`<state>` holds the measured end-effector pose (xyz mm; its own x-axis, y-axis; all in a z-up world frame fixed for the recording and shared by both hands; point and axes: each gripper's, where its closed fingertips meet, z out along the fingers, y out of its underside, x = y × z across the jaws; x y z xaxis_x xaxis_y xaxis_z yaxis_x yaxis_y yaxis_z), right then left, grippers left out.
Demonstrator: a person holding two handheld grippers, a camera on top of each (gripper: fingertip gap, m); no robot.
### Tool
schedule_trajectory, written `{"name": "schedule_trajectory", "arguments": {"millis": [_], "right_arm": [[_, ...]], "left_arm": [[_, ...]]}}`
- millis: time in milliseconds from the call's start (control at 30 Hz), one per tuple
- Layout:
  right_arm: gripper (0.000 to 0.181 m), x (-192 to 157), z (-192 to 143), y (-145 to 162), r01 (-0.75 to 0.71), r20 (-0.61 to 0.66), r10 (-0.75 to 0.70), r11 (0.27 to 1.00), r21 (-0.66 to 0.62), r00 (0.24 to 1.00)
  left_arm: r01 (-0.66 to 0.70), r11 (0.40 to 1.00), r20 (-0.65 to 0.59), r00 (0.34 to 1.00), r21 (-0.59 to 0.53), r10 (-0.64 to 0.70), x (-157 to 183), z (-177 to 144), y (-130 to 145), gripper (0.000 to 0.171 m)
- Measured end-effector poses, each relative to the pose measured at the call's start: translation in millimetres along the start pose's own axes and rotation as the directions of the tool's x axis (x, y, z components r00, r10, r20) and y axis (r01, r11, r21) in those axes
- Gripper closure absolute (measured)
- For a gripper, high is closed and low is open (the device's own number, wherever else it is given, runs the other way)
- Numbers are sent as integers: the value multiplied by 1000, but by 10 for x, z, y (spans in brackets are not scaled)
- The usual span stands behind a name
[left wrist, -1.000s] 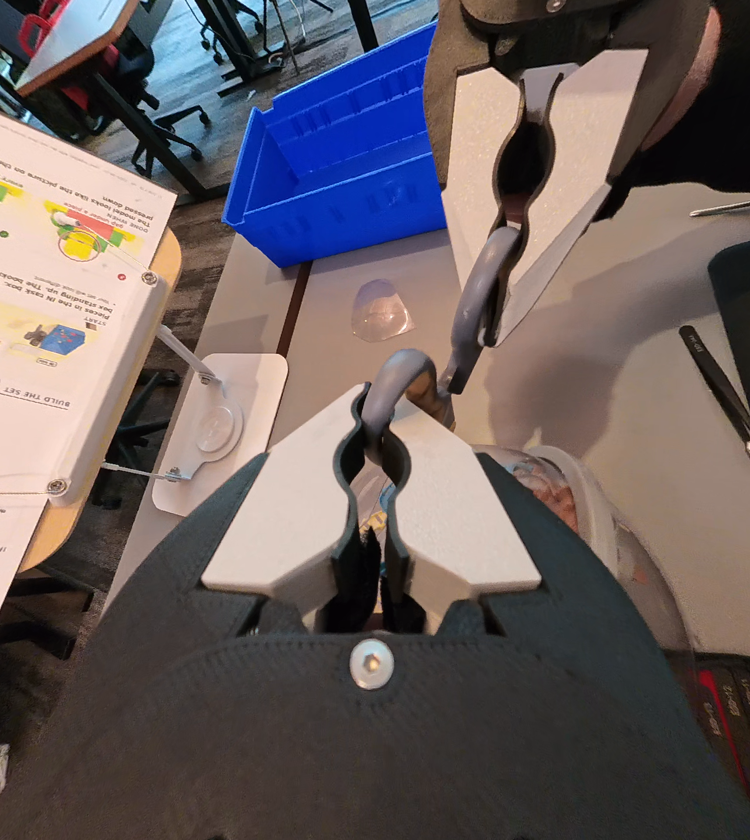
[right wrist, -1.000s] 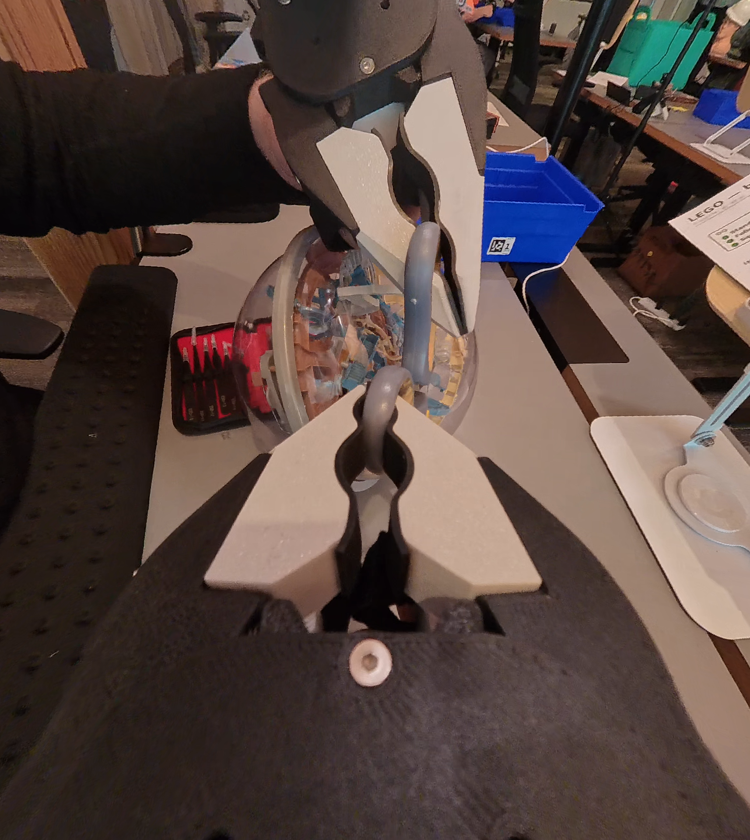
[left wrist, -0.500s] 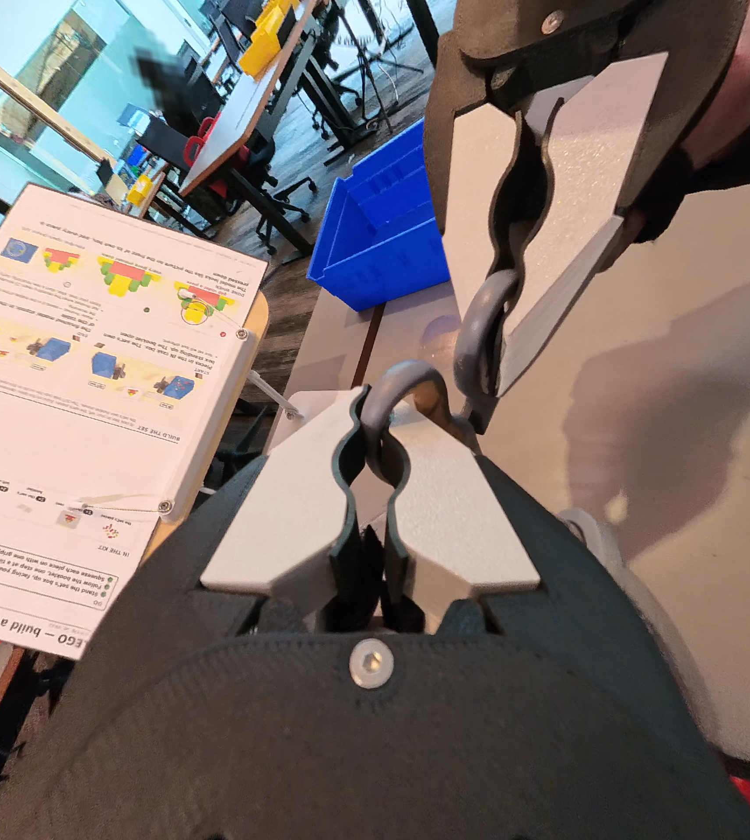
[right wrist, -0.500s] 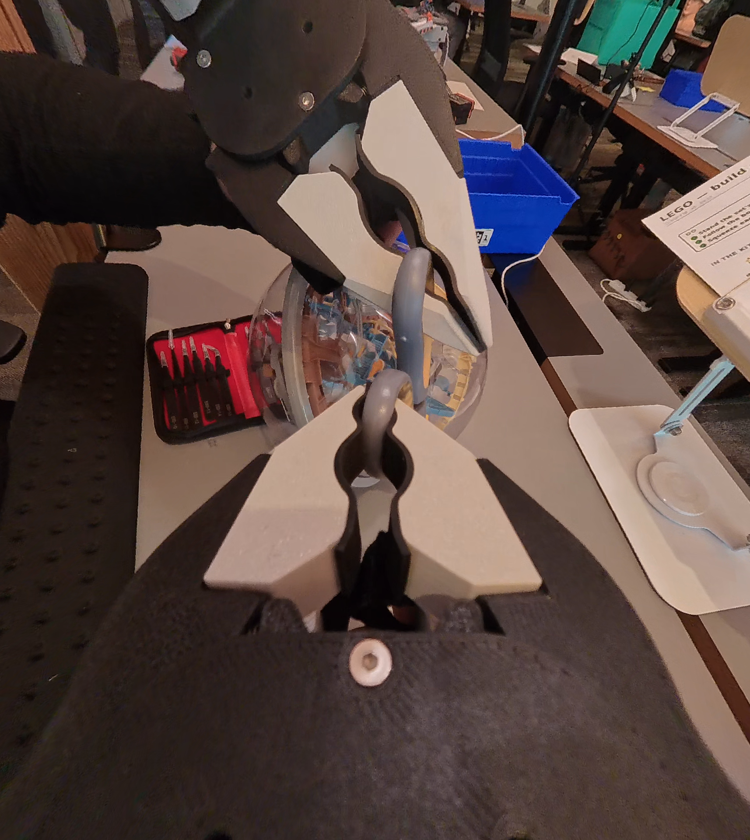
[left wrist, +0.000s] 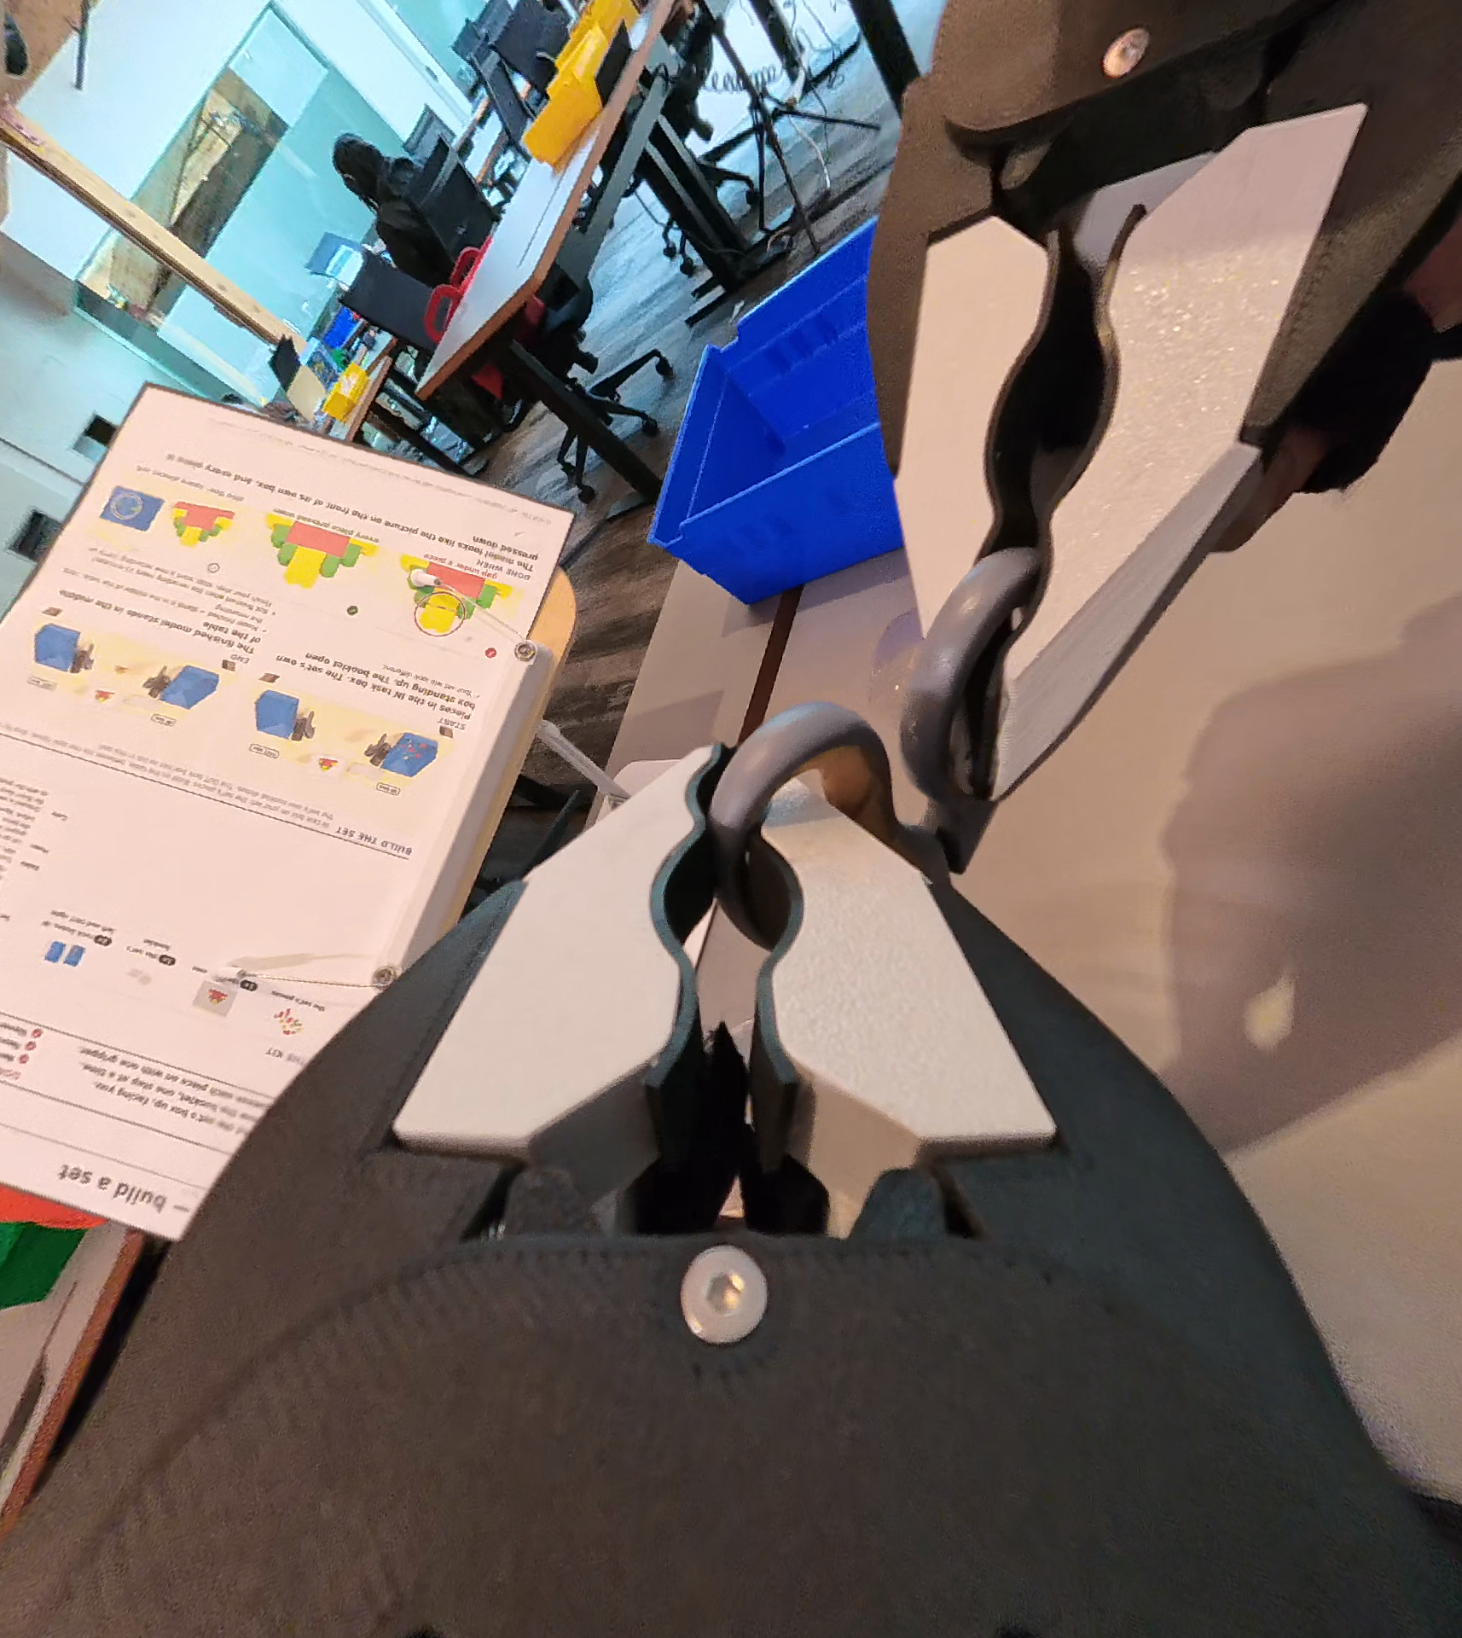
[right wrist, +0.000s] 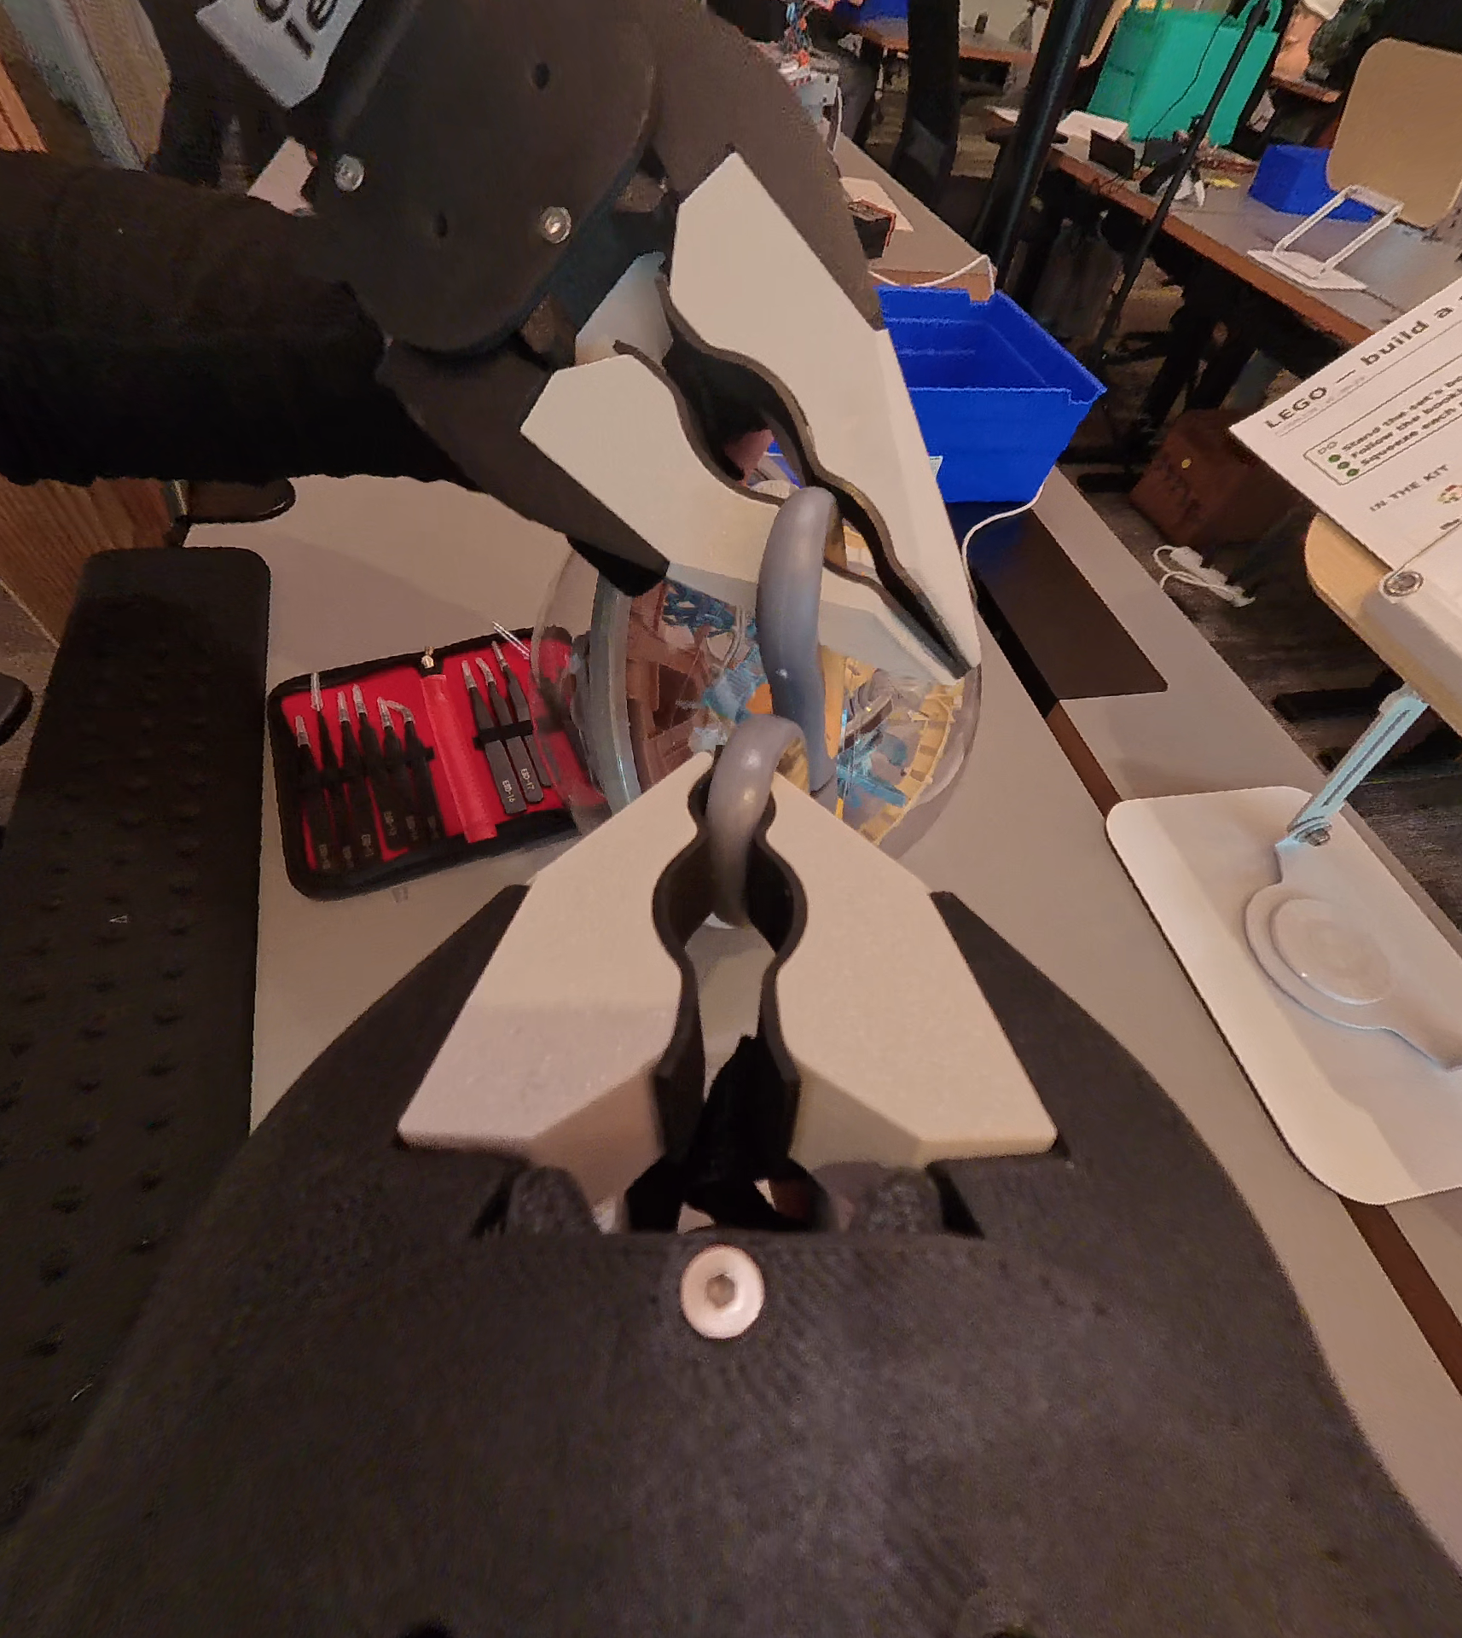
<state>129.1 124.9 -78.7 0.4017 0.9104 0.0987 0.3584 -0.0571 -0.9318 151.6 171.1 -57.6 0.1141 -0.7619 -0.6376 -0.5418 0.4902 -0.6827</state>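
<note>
Grey handles: two curved loops (right wrist: 785,620) on a clear sphere (right wrist: 674,674) holding a coloured maze, near the bench (right wrist: 408,541) middle.
Left gripper (left wrist: 732,851): jaws clamped on one loop (left wrist: 798,744).
Right gripper (right wrist: 732,851): jaws clamped on the other loop (right wrist: 741,798).
Nearby: red tweezer case (right wrist: 417,762) touching the sphere; blue bin (right wrist: 989,390) at far edge.

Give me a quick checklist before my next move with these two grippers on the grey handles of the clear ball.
1. Left gripper shut on grey loop handle: ok.
2. Right gripper shut on its grey loop handle: ok.
3. Clear plastic puzzle ball lifted off grey table: cannot tell.
4. Open red tweezer case close beside ball: not ok.
5. Blue plastic bin apart from ball: ok.
</note>
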Motion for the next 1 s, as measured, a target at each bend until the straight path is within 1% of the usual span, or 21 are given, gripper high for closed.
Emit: {"name": "schedule_trajectory", "arguments": {"millis": [100, 233, 300, 367, 500, 633, 700, 767, 867, 1000], "right_arm": [[181, -4, -32, 25, -7, -3, 7, 1000, 30, 1000], [181, 2, -111, 101, -36, -1, 36, 997, 70, 999], [181, 27, -89, 136, -29, -6, 29, 998, 52, 1000], [181, 48, -38, 153, -29, -1, 29, 999, 38, 1000], [181, 130, 76, 178, -36, 11, 36, 999, -4, 999], [181, 226, 143, 246, -74, 48, 75, 997, -13, 996], [181, 239, 216, 343, -84, 63, 87, 995, -49, 994], [181, 239, 299, 420, -87, 71, 93, 993, -74, 993], [181, 246, 351, 352, -109, 83, 111, 994, -22, 990], [181, 262, 372, 279, -108, 76, 107, 994, 10, 991]], "left_arm": [[11, 1000, 1, 1000, -10, -11, -41, -11, 41, 171], [136, 991, -33, 990, -8, -136, -217, -54, 187, 171], [163, 986, -82, 983, -44, -166, -234, -32, 259, 171], [93, 992, -102, 990, -89, -102, -229, 2, 327, 171], [81, 985, -177, 978, -150, -108, -191, 93, 492, 171], [84, 982, -189, 975, -169, -116, -239, 154, 581, 171], [73, 981, -208, 972, -179, -111, -211, 196, 630, 171], [95, 982, -223, 966, -163, -131, -193, 236, 621, 171], [103, 983, -220, 966, -152, -136, -207, 254, 579, 171], [88, 987, -219, 969, -134, -116, -209, 265, 525, 171]]}}
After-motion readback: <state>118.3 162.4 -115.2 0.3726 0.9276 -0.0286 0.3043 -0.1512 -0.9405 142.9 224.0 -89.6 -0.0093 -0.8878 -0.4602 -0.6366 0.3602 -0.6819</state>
